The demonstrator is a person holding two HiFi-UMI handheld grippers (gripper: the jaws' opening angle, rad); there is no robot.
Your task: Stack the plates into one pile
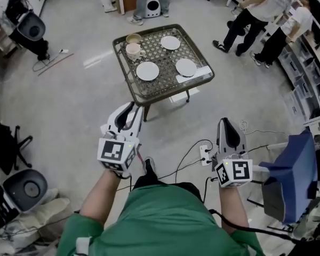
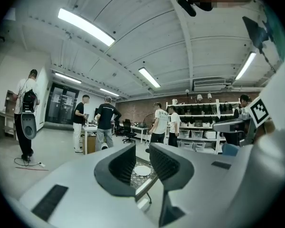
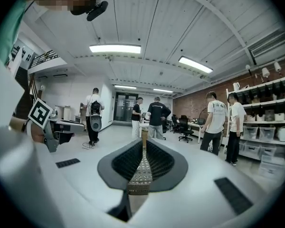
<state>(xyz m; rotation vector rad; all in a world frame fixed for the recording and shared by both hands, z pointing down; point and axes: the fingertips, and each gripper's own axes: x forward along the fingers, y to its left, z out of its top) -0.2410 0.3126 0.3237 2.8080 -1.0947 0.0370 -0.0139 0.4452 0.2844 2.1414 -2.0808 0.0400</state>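
In the head view, three white plates are seen lying apart on the lattice surface [image 1: 161, 93], all well ahead of both pairs of jaws: one plate [image 1: 147, 71] nearest the left gripper [image 1: 132, 110], a second plate [image 1: 186, 67] more in line with the right gripper [image 1: 227, 124], and a third plate [image 1: 170, 42] beyond them. Two cups [image 1: 133, 50] are set farther off to the left. In the left gripper view, the jaws are held released and empty, and a plate [image 2: 142, 170] is framed far off in the gap between them. In the right gripper view, the jaws are clenched on nothing, with only a sliver of the surface glimpsed past them. The plates are judged stiff, smooth and breakable; each is best taken at its raised rim, one jaw above and one slipped beneath.
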